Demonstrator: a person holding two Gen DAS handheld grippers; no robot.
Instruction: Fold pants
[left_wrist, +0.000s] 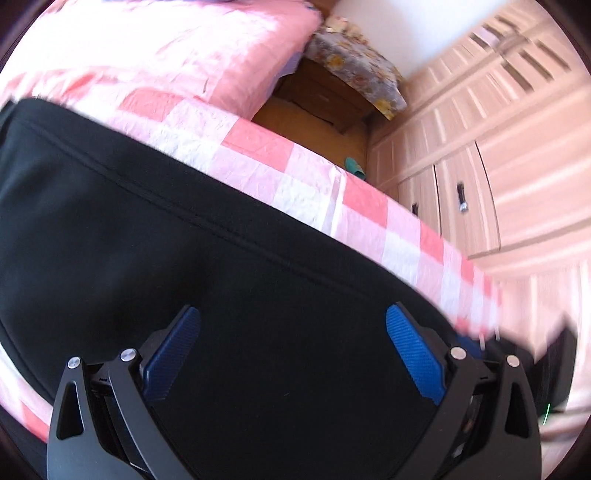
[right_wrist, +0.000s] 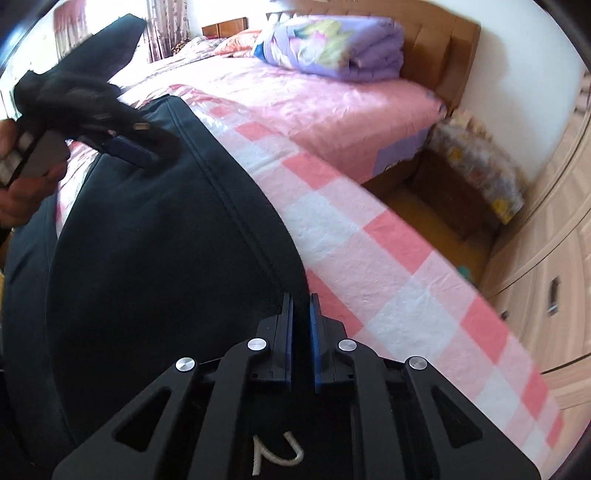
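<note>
Black pants (left_wrist: 155, 236) lie spread on a pink-and-white checked bedspread (left_wrist: 295, 177), with a seam running across them. My left gripper (left_wrist: 293, 310) hovers just over the pants, its blue pads (left_wrist: 413, 354) wide open and nothing between them. In the right wrist view the pants (right_wrist: 166, 251) fill the left half. My right gripper (right_wrist: 301, 299) is shut on the pants' right edge, and black cloth with a white stitched mark (right_wrist: 277, 456) lies between its arms. The left gripper (right_wrist: 129, 147), held by a hand (right_wrist: 22, 195), shows at upper left over the pants.
A folded purple quilt (right_wrist: 332, 44) sits at the wooden headboard (right_wrist: 443, 55). Beside the bed are a nightstand with a floral cover (left_wrist: 354, 70), a strip of brown floor (right_wrist: 436, 206) with a green slipper (left_wrist: 354, 166), and a pale wooden wardrobe (left_wrist: 480, 166).
</note>
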